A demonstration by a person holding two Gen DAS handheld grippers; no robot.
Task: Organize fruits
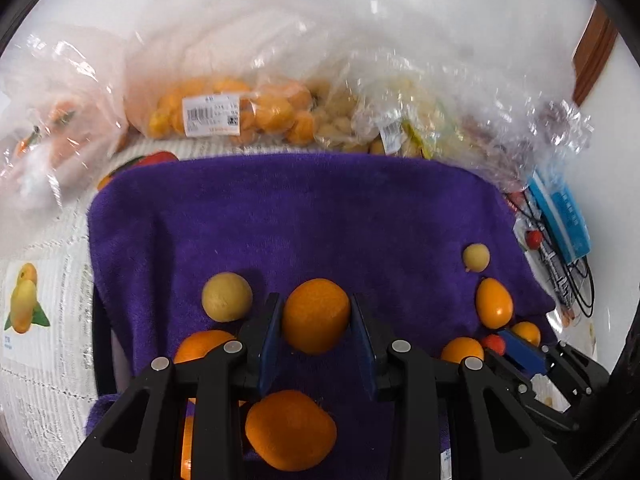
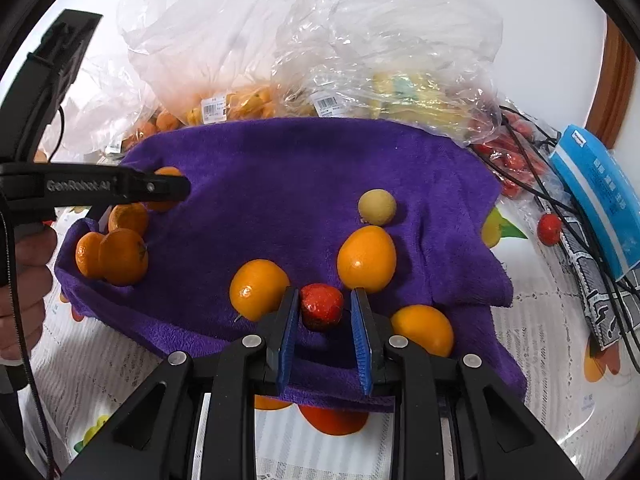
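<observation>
A purple towel (image 1: 304,220) lies on the table with loose fruit on it. My left gripper (image 1: 316,316) has its blue-padded fingers on both sides of an orange mandarin (image 1: 316,314), touching it. Another mandarin (image 1: 290,436) lies below, and a pale yellow round fruit (image 1: 226,297) to the left. My right gripper (image 2: 325,306) straddles a small red fruit (image 2: 322,306) with a narrow gap on each side. Orange kumquat-like fruits (image 2: 366,259) (image 2: 258,289) (image 2: 422,330) lie around it, with a pale round fruit (image 2: 377,207) beyond. The left gripper (image 2: 160,188) shows at left over several mandarins (image 2: 122,256).
Clear plastic bags of fruit (image 1: 224,114) (image 2: 400,80) line the far edge of the towel. A blue packet (image 2: 600,188), black cables (image 2: 560,208) and a small red fruit (image 2: 549,229) lie at right. A printed fruit tablecloth (image 1: 40,320) covers the table.
</observation>
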